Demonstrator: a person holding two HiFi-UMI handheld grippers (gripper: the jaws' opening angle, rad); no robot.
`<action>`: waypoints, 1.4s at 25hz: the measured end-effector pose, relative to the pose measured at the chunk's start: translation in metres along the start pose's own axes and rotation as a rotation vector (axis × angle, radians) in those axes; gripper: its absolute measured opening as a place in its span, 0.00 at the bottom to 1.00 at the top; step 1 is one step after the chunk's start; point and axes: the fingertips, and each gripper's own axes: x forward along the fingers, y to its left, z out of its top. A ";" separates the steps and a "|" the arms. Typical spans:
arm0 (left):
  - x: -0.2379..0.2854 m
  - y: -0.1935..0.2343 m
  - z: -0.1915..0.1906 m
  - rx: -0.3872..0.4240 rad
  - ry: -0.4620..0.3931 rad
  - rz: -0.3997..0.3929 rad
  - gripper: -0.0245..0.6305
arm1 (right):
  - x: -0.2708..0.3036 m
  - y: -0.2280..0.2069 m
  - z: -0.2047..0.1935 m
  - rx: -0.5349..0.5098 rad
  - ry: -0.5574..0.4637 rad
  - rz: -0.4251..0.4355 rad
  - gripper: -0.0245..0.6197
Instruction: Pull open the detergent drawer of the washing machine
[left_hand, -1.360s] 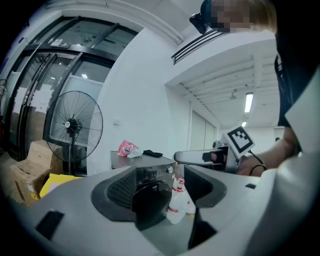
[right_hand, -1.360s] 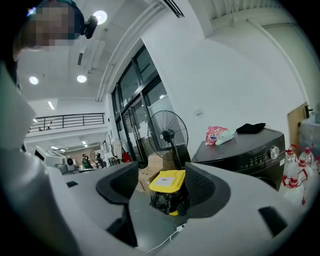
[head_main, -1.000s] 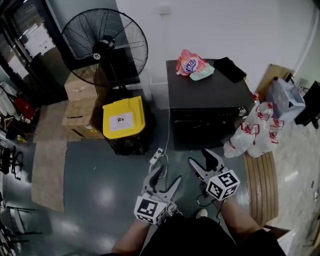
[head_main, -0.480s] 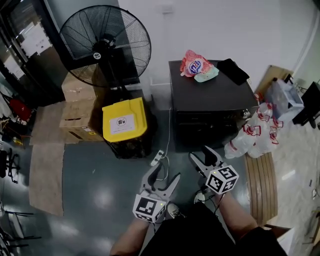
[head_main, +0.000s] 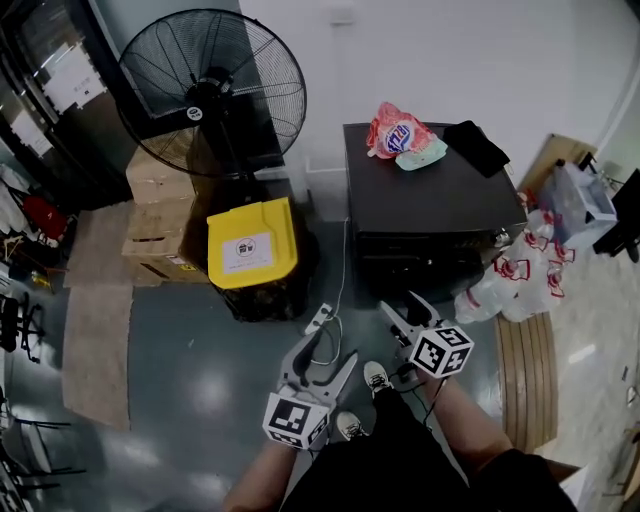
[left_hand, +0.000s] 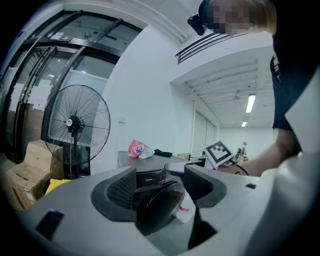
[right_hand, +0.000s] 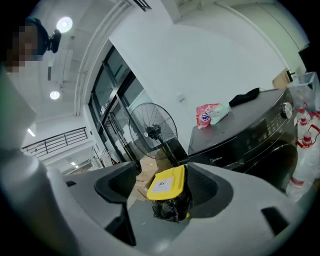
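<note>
Head view: washing machine (head_main: 430, 200) on grey floor (head_main: 200, 370); left gripper (head_main: 335, 347) wide, right gripper (head_main: 400, 305) opening, fingers (left_hand: 117, 192) empty.

The washing machine (head_main: 430, 200) is glossy black. On its top lie a pink-and-red detergent bag (head_main: 393, 130) with a blue label, a pale mint pouch (head_main: 421, 153) and a black cloth (head_main: 476, 146). Left of the machine are a yellow-lidded bin (head_main: 250, 243) with a black liner, brown cardboard boxes (head_main: 160, 182) and a black fan (head_main: 212, 95). The floor (head_main: 200, 385) is blue-grey.

You step closer to the washing machine (head_main: 430, 190); your shoe (head_main: 376, 377) comes forward between the left gripper (head_main: 335, 348) and the right gripper (head_main: 400, 305), whose empty fingers are opening.
</note>
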 end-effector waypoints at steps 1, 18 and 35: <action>0.006 0.002 0.001 -0.001 0.010 0.007 0.45 | 0.005 -0.007 0.000 0.015 0.002 0.002 0.55; 0.117 0.030 -0.015 -0.039 0.101 0.031 0.45 | 0.089 -0.124 -0.014 0.449 0.046 0.014 0.70; 0.198 0.053 -0.041 -0.081 0.165 0.006 0.45 | 0.145 -0.209 -0.036 0.870 0.028 -0.031 0.80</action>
